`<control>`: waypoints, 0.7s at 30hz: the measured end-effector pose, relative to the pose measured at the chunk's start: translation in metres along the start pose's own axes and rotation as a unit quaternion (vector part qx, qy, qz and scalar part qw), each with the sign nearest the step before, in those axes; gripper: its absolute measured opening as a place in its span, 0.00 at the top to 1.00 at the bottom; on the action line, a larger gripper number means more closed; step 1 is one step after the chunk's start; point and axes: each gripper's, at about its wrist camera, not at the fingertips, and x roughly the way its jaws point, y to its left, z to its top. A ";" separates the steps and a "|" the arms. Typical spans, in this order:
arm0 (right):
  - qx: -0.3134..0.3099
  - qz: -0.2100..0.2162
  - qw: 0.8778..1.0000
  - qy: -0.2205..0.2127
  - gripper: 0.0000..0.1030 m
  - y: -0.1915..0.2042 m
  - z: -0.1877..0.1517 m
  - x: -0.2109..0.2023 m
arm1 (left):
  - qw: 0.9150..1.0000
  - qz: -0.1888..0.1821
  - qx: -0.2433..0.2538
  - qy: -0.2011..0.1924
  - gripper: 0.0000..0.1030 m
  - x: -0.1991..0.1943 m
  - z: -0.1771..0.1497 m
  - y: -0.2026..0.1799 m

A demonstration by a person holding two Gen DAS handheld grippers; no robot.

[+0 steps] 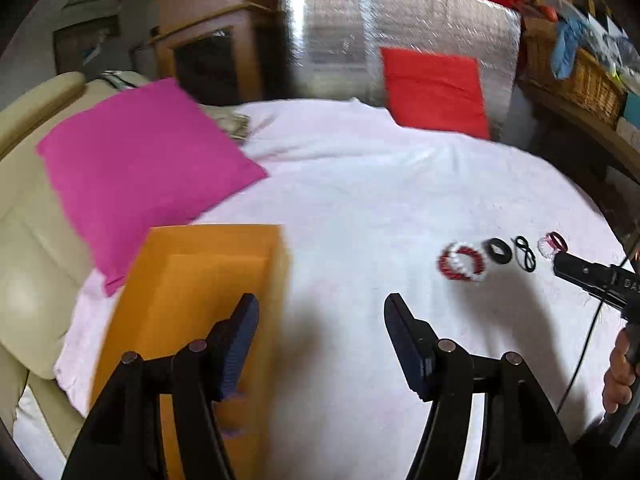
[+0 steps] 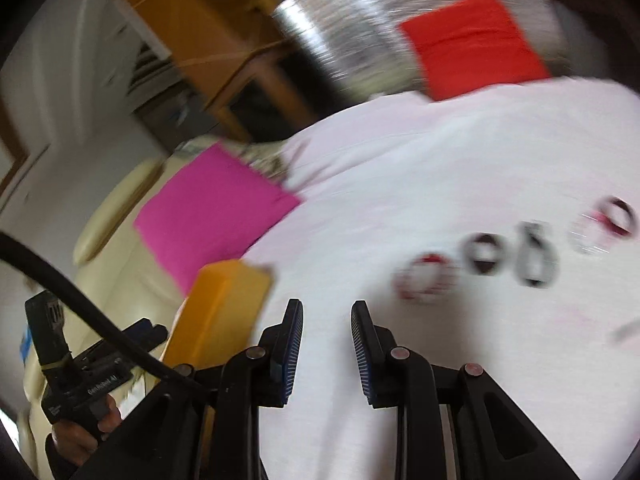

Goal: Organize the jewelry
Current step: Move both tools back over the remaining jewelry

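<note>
Black and blue, the left gripper (image 1: 320,320) sits at the bottom of its own view with its fingers spread wide and nothing between them. Its left finger is in front of the orange box (image 1: 200,304), which stands open on the white cloth (image 1: 360,200) at the lower left. The right gripper (image 2: 326,328) is at the bottom of its own blurry view, fingers partly apart and holding nothing. The jewelry lies in a row on the cloth at the right of the left view: a red and white bracelet (image 1: 462,262), a black ring (image 1: 498,250), a thin black loop (image 1: 525,253) and a dark red ring (image 1: 554,243). A pink pillow (image 1: 136,168) is at the upper left, and a red pillow (image 1: 436,90) is at the top.
</note>
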 end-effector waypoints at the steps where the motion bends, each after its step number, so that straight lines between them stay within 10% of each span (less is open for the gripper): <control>1: 0.020 -0.006 1.000 -0.004 0.73 -0.018 0.004 -0.007 | 1.000 -0.012 0.002 0.007 0.36 0.007 0.004 -0.011; 21: 0.094 -0.100 0.990 0.004 0.73 -0.121 0.028 -0.045 | 0.987 -0.141 0.001 0.079 0.36 0.147 0.020 -0.138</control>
